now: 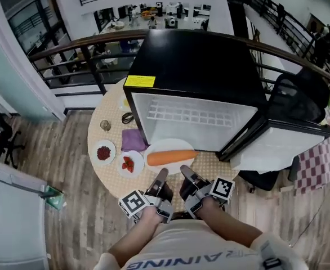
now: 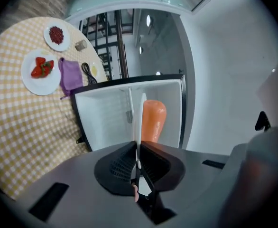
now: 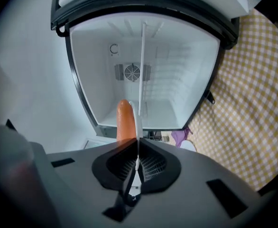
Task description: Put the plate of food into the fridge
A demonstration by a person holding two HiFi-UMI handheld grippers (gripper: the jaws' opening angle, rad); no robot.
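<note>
Plate [image 1: 173, 145] w/ carrot [image 1: 170, 158] hangs just before open fridge [image 1: 199, 72], near rim pinched by left gripper [image 1: 161, 176] & right gripper [image 1: 186, 172], both clamped tight. Stiff, prob. breakable; carrot may roll, so keep level.

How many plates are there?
3. The carrot plate, held by the left hand-held gripper and right hand-held gripper before the open fridge; the strawberry plate on the table left of it; the plate of dark red bits further left. None looks hidden.
</note>
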